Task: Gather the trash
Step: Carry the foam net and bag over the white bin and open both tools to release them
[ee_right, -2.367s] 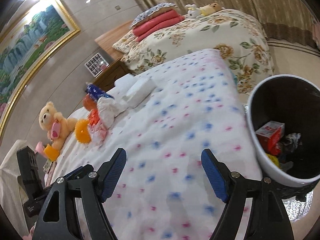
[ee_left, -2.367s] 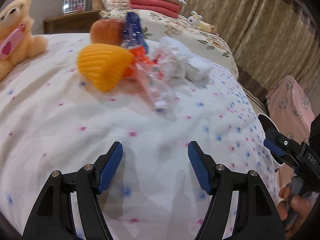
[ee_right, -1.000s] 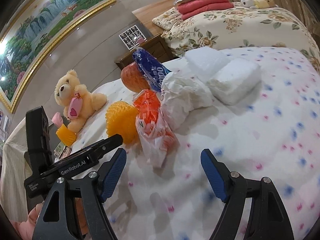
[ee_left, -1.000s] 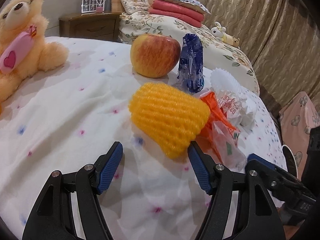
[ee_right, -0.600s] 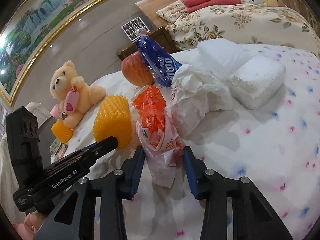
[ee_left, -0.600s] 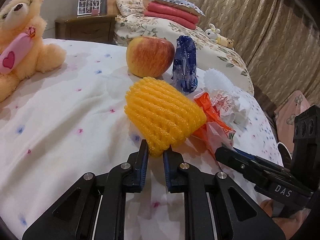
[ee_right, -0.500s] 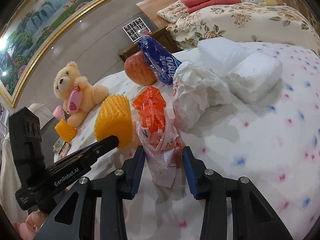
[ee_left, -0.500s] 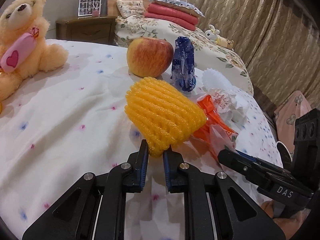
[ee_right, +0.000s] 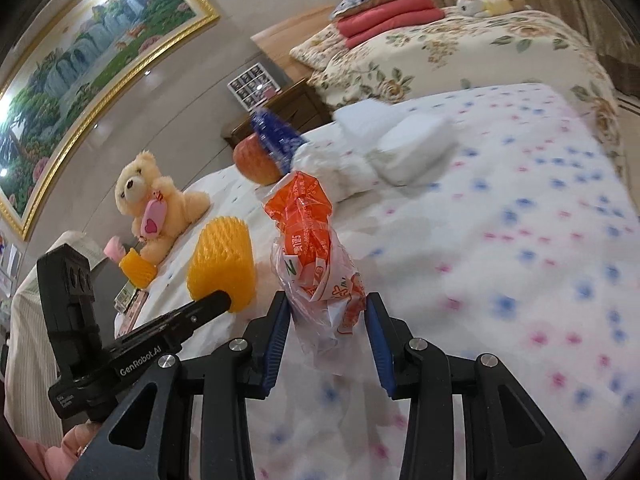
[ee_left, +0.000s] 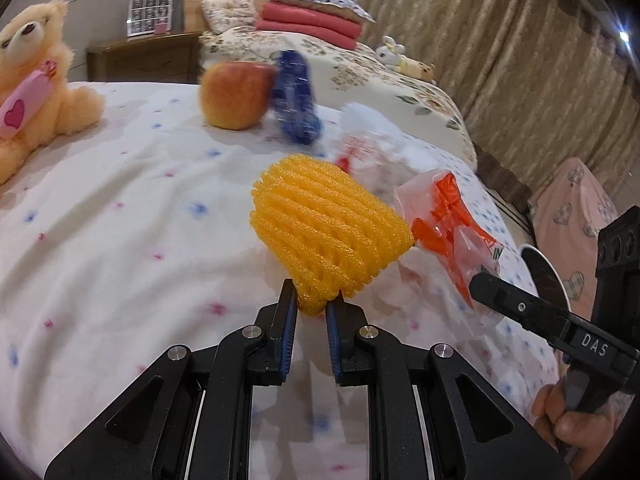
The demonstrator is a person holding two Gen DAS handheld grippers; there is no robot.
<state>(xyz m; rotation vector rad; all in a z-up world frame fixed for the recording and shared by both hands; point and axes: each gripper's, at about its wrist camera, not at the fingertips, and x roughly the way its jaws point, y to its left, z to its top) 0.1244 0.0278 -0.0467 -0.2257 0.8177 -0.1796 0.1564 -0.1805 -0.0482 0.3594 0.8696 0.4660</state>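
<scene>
Two pieces are gripped: the left gripper (ee_left: 311, 312) is pinched on the foam net (ee_left: 328, 236), the right gripper (ee_right: 326, 320) closed on the orange wrapper (ee_right: 316, 256). At twelve o'clock, the blue wrapper (ee_left: 297, 98) and tissues (ee_right: 412, 148) are left on the bed (ee_left: 120, 240).

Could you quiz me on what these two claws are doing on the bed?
1. True or false: the left gripper is shut on the yellow foam net.
2. What does the right gripper hold? A) apple B) orange wrapper C) teddy bear
3. Fill in: the apple sits beside a blue ____.

Key: 1 true. 2 B, the orange wrapper. 3 wrapper.
</scene>
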